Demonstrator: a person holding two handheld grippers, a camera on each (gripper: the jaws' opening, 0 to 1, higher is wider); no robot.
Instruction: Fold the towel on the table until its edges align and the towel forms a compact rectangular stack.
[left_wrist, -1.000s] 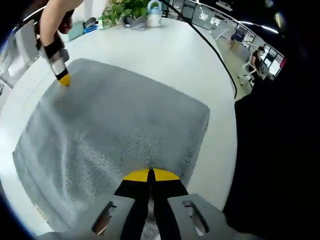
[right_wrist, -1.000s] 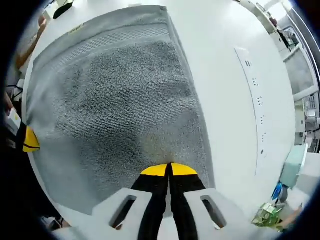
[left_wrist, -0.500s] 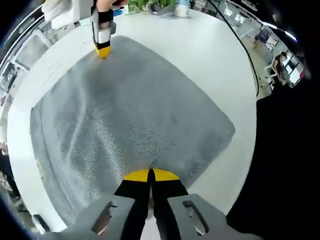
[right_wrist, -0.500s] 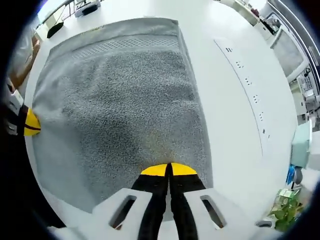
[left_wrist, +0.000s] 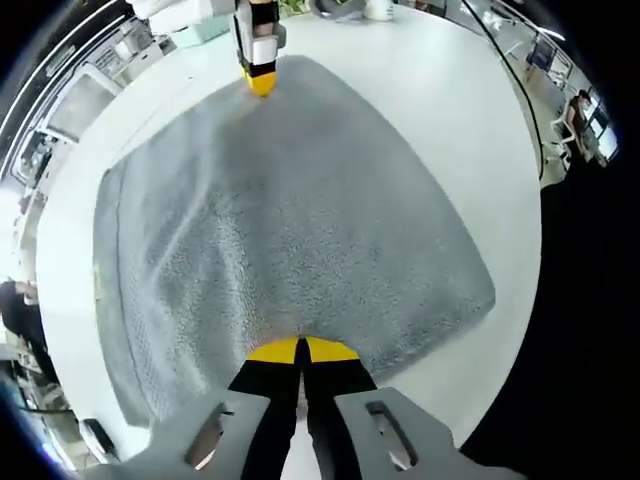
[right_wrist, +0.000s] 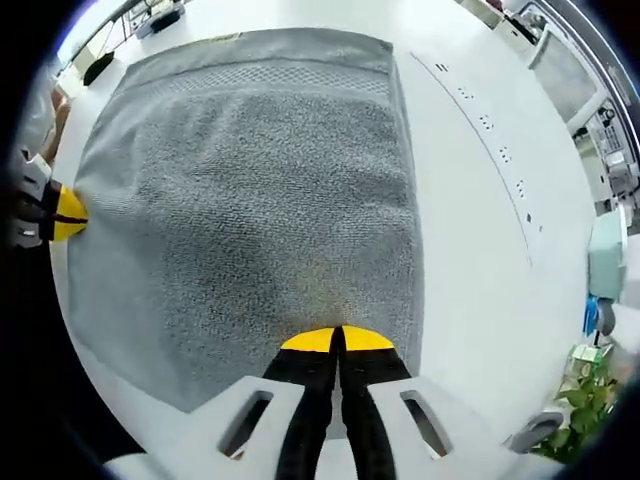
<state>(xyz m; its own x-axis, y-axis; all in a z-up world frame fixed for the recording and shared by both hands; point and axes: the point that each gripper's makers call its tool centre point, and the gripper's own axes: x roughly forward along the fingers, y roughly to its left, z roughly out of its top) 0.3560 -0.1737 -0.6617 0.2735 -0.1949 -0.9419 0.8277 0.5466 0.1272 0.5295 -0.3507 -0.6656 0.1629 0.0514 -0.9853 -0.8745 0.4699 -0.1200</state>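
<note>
— Where's the towel (left_wrist: 290, 210)?
— Flat on the white surface (right_wrist: 480, 250). Both grippers, left (left_wrist: 300, 349) and right (right_wrist: 338, 339), have jaws together, apparently pinching one edge each, likely to lift a fold.

Grey towel (left_wrist: 290, 210) now stretches flatter across the white table (right_wrist: 480, 230); right gripper (left_wrist: 260, 82) swings from 10 to 12 o'clock in the left gripper view.
</note>
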